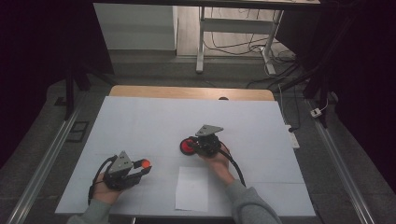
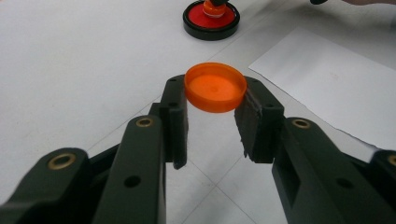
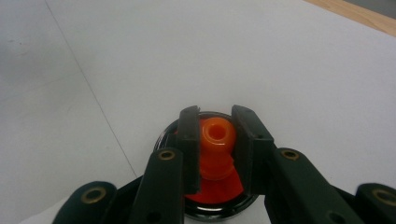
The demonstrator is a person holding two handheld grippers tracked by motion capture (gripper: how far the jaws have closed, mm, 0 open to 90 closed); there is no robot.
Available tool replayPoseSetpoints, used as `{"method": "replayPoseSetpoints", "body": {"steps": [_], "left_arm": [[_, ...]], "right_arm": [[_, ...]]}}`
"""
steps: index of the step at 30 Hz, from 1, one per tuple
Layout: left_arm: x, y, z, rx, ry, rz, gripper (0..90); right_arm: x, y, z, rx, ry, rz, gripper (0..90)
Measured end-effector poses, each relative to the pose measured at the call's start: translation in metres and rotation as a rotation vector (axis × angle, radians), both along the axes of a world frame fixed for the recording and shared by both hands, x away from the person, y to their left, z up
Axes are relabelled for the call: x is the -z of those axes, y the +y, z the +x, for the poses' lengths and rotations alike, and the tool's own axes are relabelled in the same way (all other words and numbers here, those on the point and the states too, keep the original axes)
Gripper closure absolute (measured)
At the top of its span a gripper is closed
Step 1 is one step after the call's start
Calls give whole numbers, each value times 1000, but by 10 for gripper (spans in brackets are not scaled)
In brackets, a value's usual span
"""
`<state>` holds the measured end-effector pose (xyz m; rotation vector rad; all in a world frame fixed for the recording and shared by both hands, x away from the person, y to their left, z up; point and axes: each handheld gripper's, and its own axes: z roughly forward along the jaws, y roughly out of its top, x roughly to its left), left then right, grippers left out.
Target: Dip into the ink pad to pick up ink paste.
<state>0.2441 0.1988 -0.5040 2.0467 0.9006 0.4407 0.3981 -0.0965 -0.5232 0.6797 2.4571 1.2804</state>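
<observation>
Orange plastic all over this one. The left gripper (image 1: 143,167) sits at the near left of the table (image 1: 140,121), held in the person's left hand (image 1: 106,192), and its jaws are clamped on a small orange cap (image 2: 215,87). In the left gripper view the cap sits right between the two black pads, pinched at its rim, open side facing the camera, lifted clear of the white surface.

Over to the right, near the middle of the table, the right gripper (image 3: 215,140) is closed around an orange bottle (image 3: 216,144). In the right gripper view you can look straight down into its round open mouth, with a jaw pressed on each side of the neck. The bottle stands in a round black dish with a red inside (image 3: 219,198), which pokes out under the jaws. From the high view that dish (image 1: 187,146) lies just left of the right gripper (image 1: 198,144), and the person's right hand (image 1: 218,161) comes in from the near edge behind it.

A white sheet of paper (image 1: 192,188) lies flat at the near edge, between the two hands. The two grippers are well apart, cap on the left, bottle on the right. A strip of wood (image 1: 187,92) shows along the table's far edge.
</observation>
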Motion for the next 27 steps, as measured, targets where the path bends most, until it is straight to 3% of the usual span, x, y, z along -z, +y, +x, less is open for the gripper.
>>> {"method": "replayPoseSetpoints", "body": {"steps": [27], "left_arm": [[1, 6, -2, -26, 9, -3, 652]], "right_arm": [[3, 0, -2, 5, -13, 2, 731]]}}
